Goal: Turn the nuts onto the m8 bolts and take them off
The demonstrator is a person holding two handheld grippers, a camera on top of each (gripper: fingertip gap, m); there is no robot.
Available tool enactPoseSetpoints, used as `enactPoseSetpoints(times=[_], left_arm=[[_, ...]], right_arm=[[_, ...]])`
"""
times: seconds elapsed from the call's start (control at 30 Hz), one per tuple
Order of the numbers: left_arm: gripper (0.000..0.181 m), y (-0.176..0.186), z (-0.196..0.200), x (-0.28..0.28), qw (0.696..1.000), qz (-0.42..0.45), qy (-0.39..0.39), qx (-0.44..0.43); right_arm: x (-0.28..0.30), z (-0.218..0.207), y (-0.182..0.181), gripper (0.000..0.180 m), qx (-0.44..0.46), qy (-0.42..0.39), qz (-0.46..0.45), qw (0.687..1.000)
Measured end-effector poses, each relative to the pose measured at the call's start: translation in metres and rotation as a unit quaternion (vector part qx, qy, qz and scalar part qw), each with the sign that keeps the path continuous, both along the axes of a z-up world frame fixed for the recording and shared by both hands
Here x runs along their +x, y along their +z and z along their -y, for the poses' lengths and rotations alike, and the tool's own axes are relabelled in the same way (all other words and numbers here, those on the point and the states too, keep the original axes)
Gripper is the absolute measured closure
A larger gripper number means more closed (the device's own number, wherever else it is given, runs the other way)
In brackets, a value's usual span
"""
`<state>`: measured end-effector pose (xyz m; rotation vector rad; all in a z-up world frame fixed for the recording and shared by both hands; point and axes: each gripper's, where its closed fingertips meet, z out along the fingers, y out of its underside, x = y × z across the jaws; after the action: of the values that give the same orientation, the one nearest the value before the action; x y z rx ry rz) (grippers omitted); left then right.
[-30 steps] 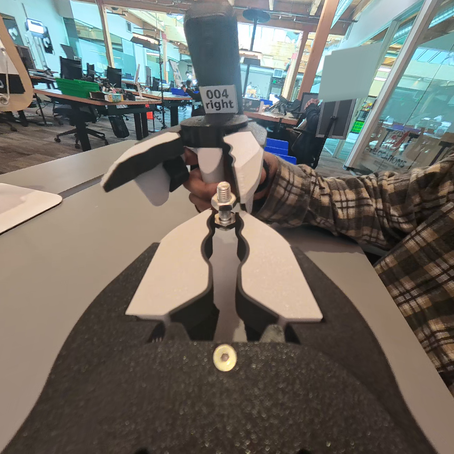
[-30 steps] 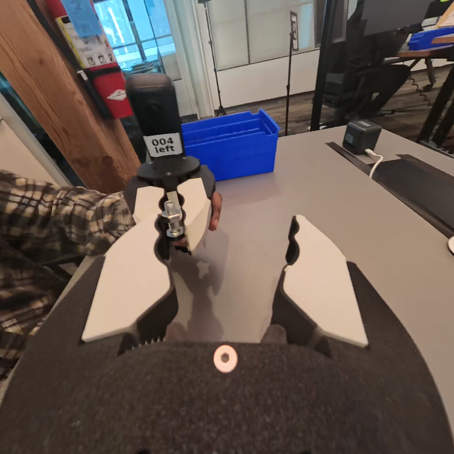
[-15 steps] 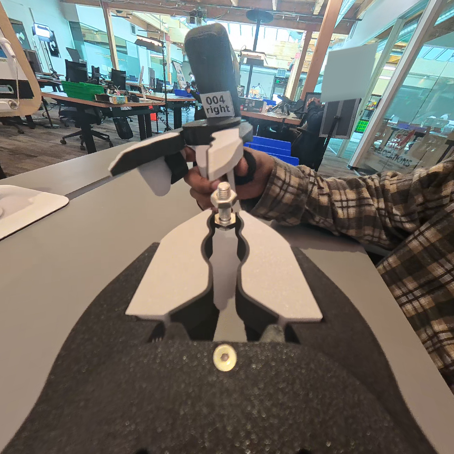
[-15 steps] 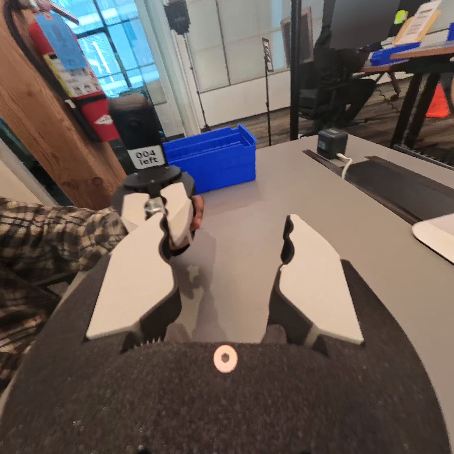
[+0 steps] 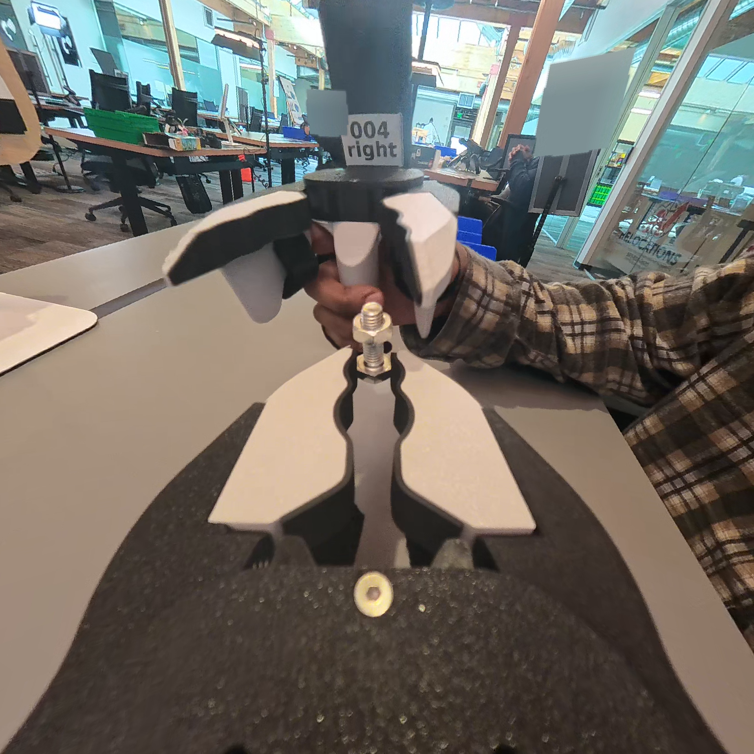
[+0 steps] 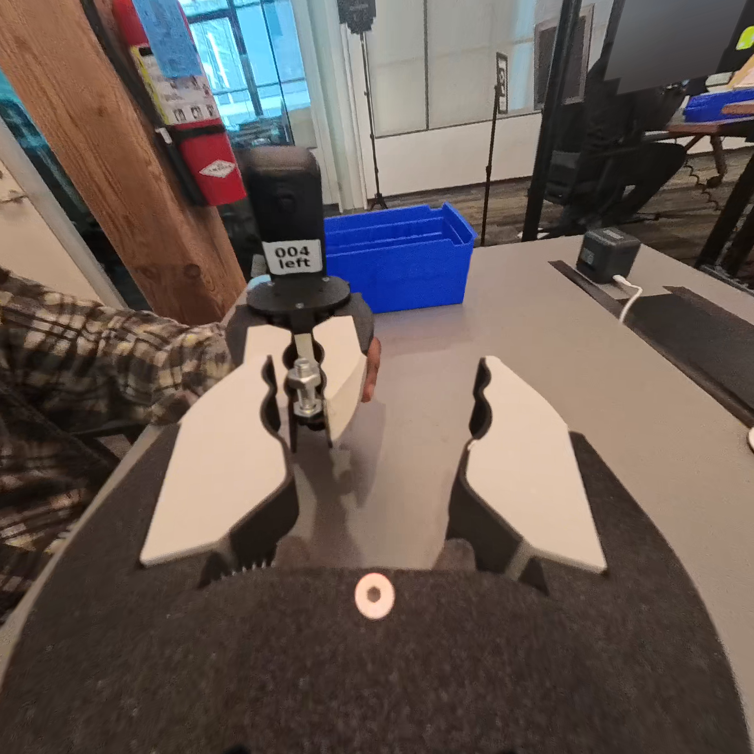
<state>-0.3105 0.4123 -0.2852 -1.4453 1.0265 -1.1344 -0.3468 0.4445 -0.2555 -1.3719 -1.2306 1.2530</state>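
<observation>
My left gripper (image 5: 372, 365) is shut on the head end of a silver m8 bolt (image 5: 371, 355), holding it upright above the grey table (image 5: 122, 408). A hex nut (image 5: 372, 331) sits on the thread near the top, with a few threads above it. My right gripper (image 6: 377, 367) is open and empty. In the right wrist view the nut (image 6: 304, 381) lies between its two fingers, close beside the left finger (image 6: 228, 449) and apart from the right one. The right gripper also shows in the left wrist view (image 5: 342, 322), behind the bolt, and the left gripper in the right wrist view (image 6: 308, 412).
A blue bin (image 6: 400, 265) stands at the table's far edge. A small black box with a white cable (image 6: 608, 255) and a black mat (image 6: 693, 326) lie to the right. A white pad (image 5: 36, 330) lies at the left. Plaid sleeves (image 5: 591, 326) reach in. The tips of one gripper are about 5 centimetres away from the tips of the other.
My right gripper, still open, has swung back so the nut is now between its fingers instead of behind the left finger. The left gripper keeps its hold on the bolt.
</observation>
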Motion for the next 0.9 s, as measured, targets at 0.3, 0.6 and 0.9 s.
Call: enactPoseSetpoints(times=[0.3, 0.6, 0.9], left_arm=[[0.166, 0.000, -0.001, 0.000, 1.000, 0.002, 0.001, -0.003], [0.166, 0.002, 0.000, 0.000, 1.000, 0.003, 0.002, 0.002], [0.166, 0.004, 0.000, -0.001, 1.000, 0.006, 0.003, 0.003]], right_arm=[[0.005, 0.000, 0.005, 0.090, 0.004, 0.002, -0.017, 1.000], [0.018, -0.012, 0.007, 0.089, -0.001, -0.025, -0.017, 1.000], [0.026, -0.023, 0.003, 0.089, -0.010, -0.048, -0.016, 0.999]])
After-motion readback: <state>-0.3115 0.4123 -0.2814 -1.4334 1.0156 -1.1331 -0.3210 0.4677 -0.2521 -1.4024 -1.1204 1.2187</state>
